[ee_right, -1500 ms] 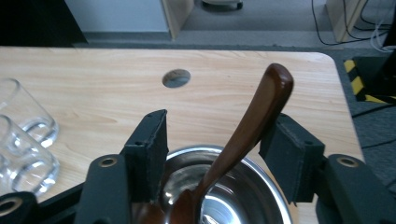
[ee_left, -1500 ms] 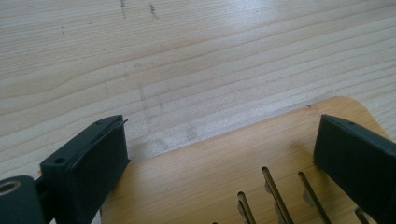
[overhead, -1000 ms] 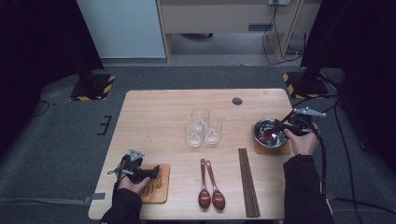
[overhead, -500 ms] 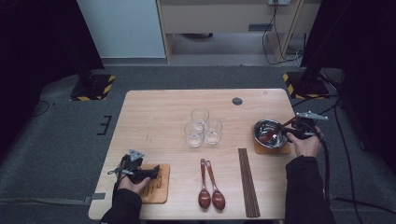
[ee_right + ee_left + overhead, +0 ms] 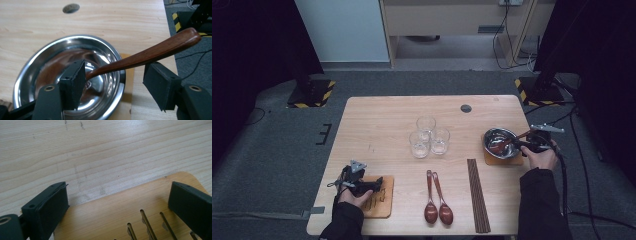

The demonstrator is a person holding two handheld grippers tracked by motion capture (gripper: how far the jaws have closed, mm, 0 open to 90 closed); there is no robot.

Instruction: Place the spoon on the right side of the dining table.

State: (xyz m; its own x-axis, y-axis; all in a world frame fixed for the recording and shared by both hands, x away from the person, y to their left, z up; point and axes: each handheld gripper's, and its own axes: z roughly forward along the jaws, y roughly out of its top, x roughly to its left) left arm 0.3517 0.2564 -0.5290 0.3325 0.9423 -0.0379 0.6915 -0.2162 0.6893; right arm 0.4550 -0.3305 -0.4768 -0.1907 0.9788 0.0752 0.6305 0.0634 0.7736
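At the bench's right edge, the right tongs (image 5: pixel 113 82) stand open around a wooden spoon (image 5: pixel 150 53) whose bowl end rests in the steel bowl (image 5: pixel 37 75), on a wooden coaster (image 5: pixel 491 158). The jaws have just been opening, and the handle passes between them, no pad pressing it. The step looks like letting go: keep the jaws wide and draw straight back along them, so neither pad catches the handle and tips the spoon out. Its long axis runs from the bowl's floor up over the rim, handle rising outward toward the bench edge. The left tongs (image 5: pixel 117 207) are open over a slotted board (image 5: pixel 130 215).
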